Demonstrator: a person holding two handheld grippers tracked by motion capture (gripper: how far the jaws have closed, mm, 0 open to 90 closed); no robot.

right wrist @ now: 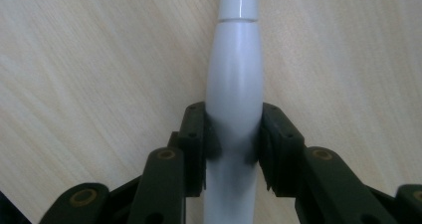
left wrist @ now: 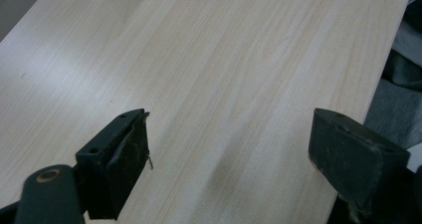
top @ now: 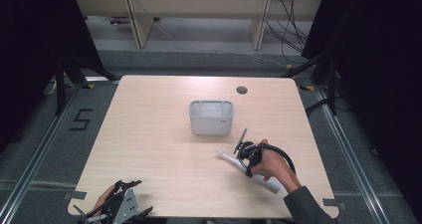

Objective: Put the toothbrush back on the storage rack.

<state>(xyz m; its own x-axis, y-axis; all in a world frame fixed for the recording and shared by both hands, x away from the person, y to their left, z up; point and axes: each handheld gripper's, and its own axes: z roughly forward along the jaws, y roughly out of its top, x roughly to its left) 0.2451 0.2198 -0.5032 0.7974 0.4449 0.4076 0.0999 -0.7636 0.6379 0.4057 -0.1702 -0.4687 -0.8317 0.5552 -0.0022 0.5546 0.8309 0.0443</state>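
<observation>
Table: I see a pale wood table (top: 164, 174) with rounded corners; a small round hole (top: 242, 90) sits near its far edge, right of centre.
Bin: 1 white rectangular bin (top: 211, 117) stands upright near the table's middle, slightly toward the far side, apart from both grippers.
White handle: a long white handle (top: 263, 180), like that of an electric toothbrush, lies on the table's right half, slanting from near the bin's right front corner toward the near right edge. In the right gripper view it (right wrist: 234, 79) runs straight up the frame, with a seam line across its narrower far part.
Right gripper: the right gripper (top: 245, 160) is held by the right hand (top: 273, 167); its 2 jaws are closed against both sides of the handle's thicker body, as I read it in the right gripper view (right wrist: 233, 134). The handle appears to rest on the wood.
Left gripper: the left gripper (top: 122, 204) is at the near left edge of the table, held by the left hand (top: 102, 199). In the left gripper view its jaws (left wrist: 229, 149) stand wide apart with bare wood between them; the right-hand jaw hangs over the table's edge.
Open room: the left half of the table and the strip between the bin and the near edge are bare wood. The handle's lower end lies close to the near right edge.
Writing: I read a dark "5" (top: 81, 119) marked on the grey floor left of the table. A faint mark on the bin's front is too small to read.
</observation>
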